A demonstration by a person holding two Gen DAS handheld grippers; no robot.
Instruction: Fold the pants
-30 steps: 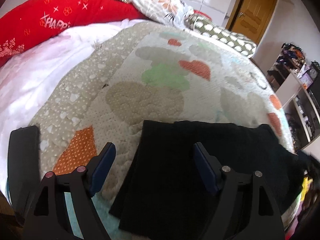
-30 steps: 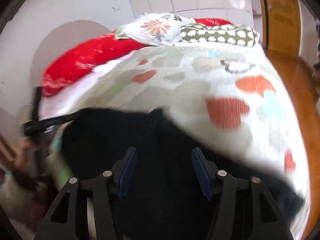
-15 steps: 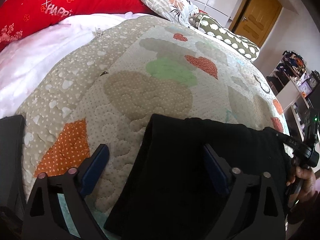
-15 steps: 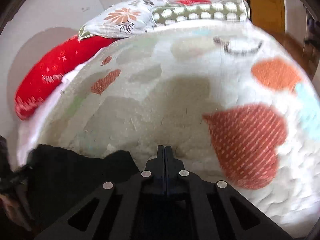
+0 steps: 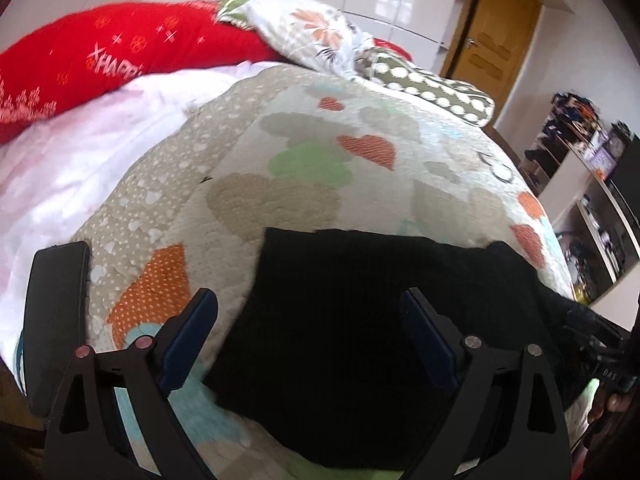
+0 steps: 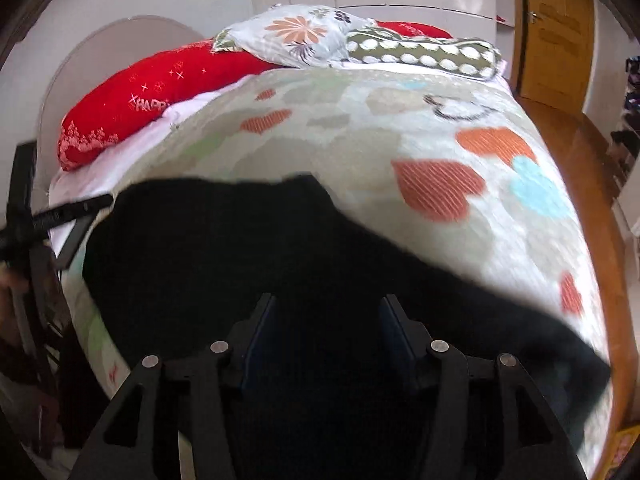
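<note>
The black pants (image 5: 360, 312) lie folded flat on the heart-patterned quilt (image 5: 280, 168) at the near edge of the bed. My left gripper (image 5: 310, 324) is open and empty, hovering over the left part of the pants. In the right wrist view the pants (image 6: 240, 248) fill the lower frame, their right end draped toward the bed's edge. My right gripper (image 6: 326, 320) is open just above the dark cloth, holding nothing. The right gripper's body also shows at the lower right of the left wrist view (image 5: 600, 360).
A red bolster (image 5: 100, 52), a floral pillow (image 5: 304, 28) and a spotted pillow (image 5: 432, 84) lie at the head of the bed. A black phone-like slab (image 5: 56, 312) lies at the left. A wooden door (image 6: 556, 32) and shelves (image 5: 592, 184) stand at the right.
My right gripper was shut half a second ago and is open now, drawn back over the pants. My left gripper stays open and has pulled back slightly.
</note>
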